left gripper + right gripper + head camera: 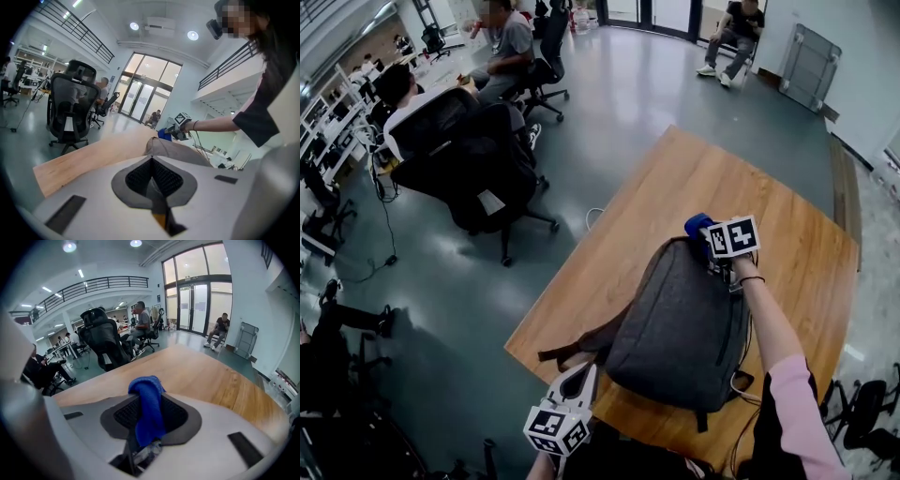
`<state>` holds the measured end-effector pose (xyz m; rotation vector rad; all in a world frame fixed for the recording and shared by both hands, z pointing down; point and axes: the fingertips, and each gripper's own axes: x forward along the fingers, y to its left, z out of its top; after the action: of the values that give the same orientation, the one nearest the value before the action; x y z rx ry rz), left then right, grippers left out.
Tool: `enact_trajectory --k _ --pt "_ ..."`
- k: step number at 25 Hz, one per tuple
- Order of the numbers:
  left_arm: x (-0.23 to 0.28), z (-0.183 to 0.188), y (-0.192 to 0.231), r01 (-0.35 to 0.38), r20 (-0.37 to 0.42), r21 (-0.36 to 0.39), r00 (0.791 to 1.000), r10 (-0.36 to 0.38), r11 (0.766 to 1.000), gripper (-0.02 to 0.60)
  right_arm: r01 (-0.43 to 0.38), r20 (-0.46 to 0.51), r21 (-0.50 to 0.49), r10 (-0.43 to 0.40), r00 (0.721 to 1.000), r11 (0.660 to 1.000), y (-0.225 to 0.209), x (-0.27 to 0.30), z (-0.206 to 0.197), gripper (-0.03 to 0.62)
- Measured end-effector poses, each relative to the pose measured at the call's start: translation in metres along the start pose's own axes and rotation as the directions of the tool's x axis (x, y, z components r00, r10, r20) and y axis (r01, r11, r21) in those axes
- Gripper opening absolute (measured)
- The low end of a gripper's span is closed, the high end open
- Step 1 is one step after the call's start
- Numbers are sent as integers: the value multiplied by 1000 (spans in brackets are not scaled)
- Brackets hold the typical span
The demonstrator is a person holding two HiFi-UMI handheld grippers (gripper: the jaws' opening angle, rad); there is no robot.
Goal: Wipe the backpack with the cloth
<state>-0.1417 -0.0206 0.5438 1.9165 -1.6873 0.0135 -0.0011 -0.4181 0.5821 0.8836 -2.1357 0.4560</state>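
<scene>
A grey backpack (680, 328) lies flat on the wooden table (675, 178). My right gripper (705, 234) is at the backpack's far top end, shut on a blue cloth (697, 225). In the right gripper view the cloth (149, 408) hangs bunched out of the shut jaws of my right gripper (147, 394), above bare table (201, 376). My left gripper (584, 370) is at the near left corner, close to a loose dark strap (567, 352), its jaws shut with nothing seen sticking out. The left gripper view shows my left gripper (151, 161) with pads together, the backpack (176, 151) beyond them.
Black office chairs (478, 159) stand on the grey floor left of the table, with seated people behind them. Another person sits by the far wall (736, 33). The table's left edge (581, 253) drops to the floor. Cables hang at the backpack's right side (742, 375).
</scene>
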Motion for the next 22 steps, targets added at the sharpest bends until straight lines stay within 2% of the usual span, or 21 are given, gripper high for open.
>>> enact_trajectory --k 5,14,22 --pt "-8 4 12 -17 17 -13 1000 17 1000 -2 -34 0 -65 34 999 997 27 7 18 117" --pt "-22 3 29 -44 37 -33 998 46 998 -2 -42 25 -94 45 999 995 50 5 43 117" --pt "-35 7 34 -51 59 -42 997 54 998 -2 -103 -20 -138 101 995 985 92 -1 23 117"
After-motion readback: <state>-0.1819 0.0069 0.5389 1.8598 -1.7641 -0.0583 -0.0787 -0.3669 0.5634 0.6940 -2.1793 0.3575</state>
